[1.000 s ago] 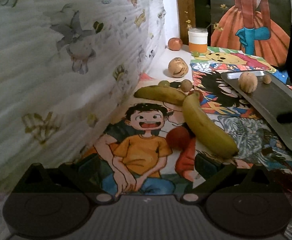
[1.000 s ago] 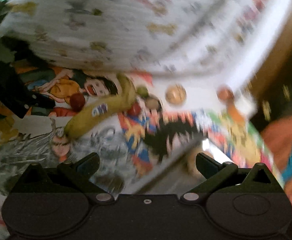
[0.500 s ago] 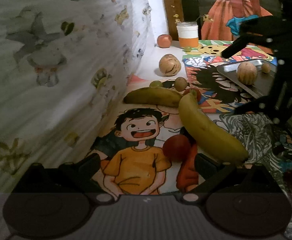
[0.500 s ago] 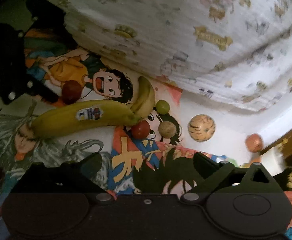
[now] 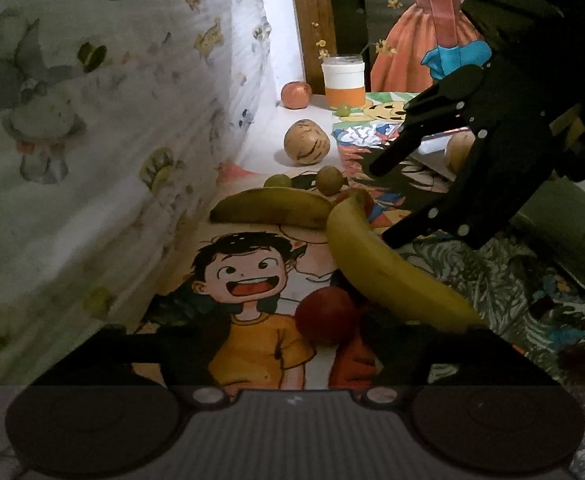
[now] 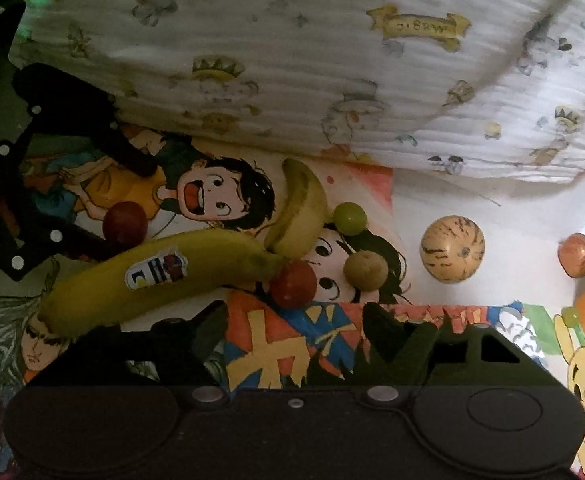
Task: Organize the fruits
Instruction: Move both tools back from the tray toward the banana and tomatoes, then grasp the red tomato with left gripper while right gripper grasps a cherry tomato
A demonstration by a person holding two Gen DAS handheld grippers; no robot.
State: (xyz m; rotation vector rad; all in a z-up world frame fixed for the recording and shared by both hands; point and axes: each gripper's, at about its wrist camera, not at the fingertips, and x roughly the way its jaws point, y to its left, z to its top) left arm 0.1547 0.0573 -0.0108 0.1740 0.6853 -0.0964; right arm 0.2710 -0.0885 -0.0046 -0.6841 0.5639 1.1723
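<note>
The left gripper (image 5: 292, 344) hung low over the tabletop (image 5: 492, 292). Its jaws were closing, with a red fruit (image 5: 326, 316) between them, but not pressed yet. The right gripper (image 6: 292, 320) was closing too, just in front of a small red fruit (image 6: 293, 284), holding nothing. A big banana (image 6: 152, 276) lay touching a smaller banana (image 6: 302, 208). A striped round fruit (image 6: 451, 254) sat apart.

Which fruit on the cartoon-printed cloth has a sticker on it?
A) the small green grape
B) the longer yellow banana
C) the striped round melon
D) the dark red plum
B: in the right wrist view the longer yellow banana carries a white and blue sticker on its side, while the grape, melon and plum are bare.
</note>
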